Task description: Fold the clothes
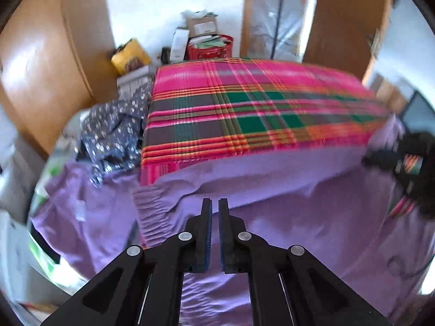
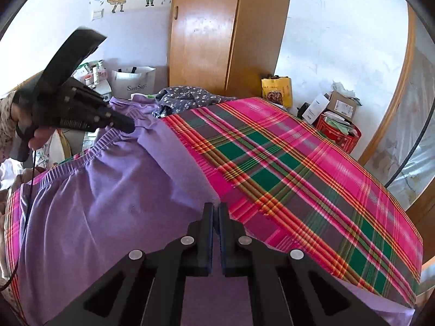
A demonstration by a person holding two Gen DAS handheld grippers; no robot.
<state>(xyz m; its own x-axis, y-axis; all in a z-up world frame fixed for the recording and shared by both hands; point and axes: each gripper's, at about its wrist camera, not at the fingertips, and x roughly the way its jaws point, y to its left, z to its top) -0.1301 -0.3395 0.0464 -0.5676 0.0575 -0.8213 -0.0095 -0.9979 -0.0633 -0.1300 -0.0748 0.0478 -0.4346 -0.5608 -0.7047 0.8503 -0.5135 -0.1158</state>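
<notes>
Plaid bedding (image 2: 312,179) covers the bed, with a purple garment (image 2: 108,203) spread over its near edge. Nearest, the right gripper (image 2: 216,212) is closed, pinching the garment's hem; the left gripper (image 1: 215,207) hovers just above the cloth, nearly closed, gripping nothing. Farther off, floral clothes (image 1: 114,135) lie heaped at the bed's far corner.
</notes>
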